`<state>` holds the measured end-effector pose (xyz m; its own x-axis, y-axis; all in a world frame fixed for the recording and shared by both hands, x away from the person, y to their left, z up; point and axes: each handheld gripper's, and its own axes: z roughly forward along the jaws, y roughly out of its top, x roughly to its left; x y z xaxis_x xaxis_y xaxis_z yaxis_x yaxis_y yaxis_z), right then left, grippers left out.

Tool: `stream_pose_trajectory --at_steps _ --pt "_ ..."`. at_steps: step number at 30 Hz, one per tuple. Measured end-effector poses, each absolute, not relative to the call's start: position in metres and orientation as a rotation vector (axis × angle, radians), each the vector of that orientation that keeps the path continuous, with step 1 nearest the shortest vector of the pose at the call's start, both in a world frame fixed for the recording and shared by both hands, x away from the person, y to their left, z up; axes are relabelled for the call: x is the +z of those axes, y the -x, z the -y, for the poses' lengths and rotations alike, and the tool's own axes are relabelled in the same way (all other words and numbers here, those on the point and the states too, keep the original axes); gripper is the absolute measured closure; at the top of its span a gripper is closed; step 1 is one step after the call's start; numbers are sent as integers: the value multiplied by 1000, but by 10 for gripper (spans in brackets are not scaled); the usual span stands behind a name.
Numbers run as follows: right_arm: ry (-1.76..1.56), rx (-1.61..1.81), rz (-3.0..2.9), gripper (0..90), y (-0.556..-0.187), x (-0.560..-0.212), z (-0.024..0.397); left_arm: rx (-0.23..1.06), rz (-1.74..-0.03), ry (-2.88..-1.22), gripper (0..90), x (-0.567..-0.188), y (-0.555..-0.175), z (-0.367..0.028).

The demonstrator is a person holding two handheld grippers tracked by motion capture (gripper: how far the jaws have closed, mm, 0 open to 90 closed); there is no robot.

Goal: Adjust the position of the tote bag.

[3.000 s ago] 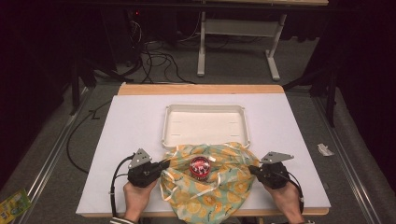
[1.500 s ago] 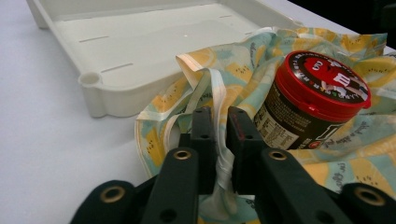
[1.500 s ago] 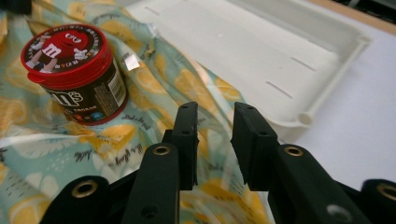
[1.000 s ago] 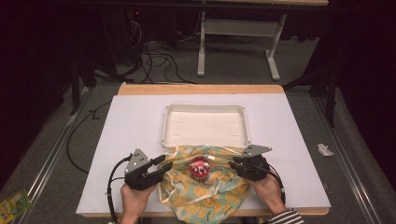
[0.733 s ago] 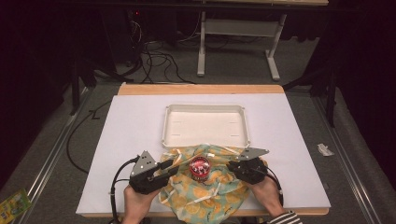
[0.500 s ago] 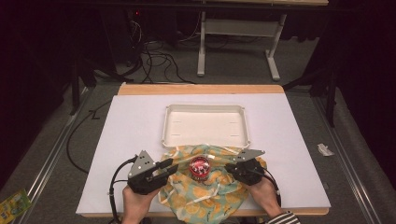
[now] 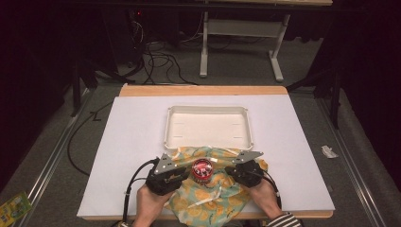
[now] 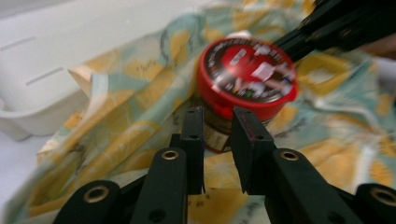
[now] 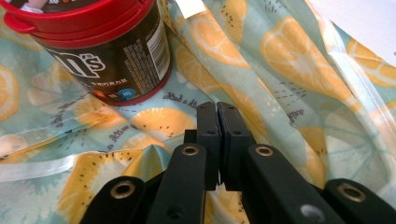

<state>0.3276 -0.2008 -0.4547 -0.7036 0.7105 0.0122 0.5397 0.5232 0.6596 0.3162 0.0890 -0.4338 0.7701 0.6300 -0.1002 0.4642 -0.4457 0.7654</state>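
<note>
High view has the little brown candy tub with the red lid (image 7: 202, 170) sitting on the lemon-print cloth (image 7: 208, 201) near the tabletop's (image 7: 132, 142) front edge. Left tongs (image 8: 217, 135) have been closing, a gap still between them; right tongs (image 9: 217, 122) are pressed together on the cloth.

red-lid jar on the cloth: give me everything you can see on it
The jar is small and round, with a dark printed label, a barcode and a red base band, closed by a red lid that looks like plastic. It stands upright on the orange-slice cloth, just near of the white tray. A claw sits at each side; contact is unclear.
</note>
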Motion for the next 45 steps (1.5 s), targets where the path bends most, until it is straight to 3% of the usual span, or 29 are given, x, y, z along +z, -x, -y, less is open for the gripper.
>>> stream_pose_trajectory --at_steps 15,23,45 --pt "-1106 856 -2504 884 -333 -464 204 281 -974 -2208 759 -461 -334 -93" --pt "-1167 814 -2463 867 -330 -465 219 361 -1018 -2241 766 -467 -338 -100" --pt "-1263 813 -2373 865 -322 -466 251 427 -1102 -2190 817 -471 -341 -129"
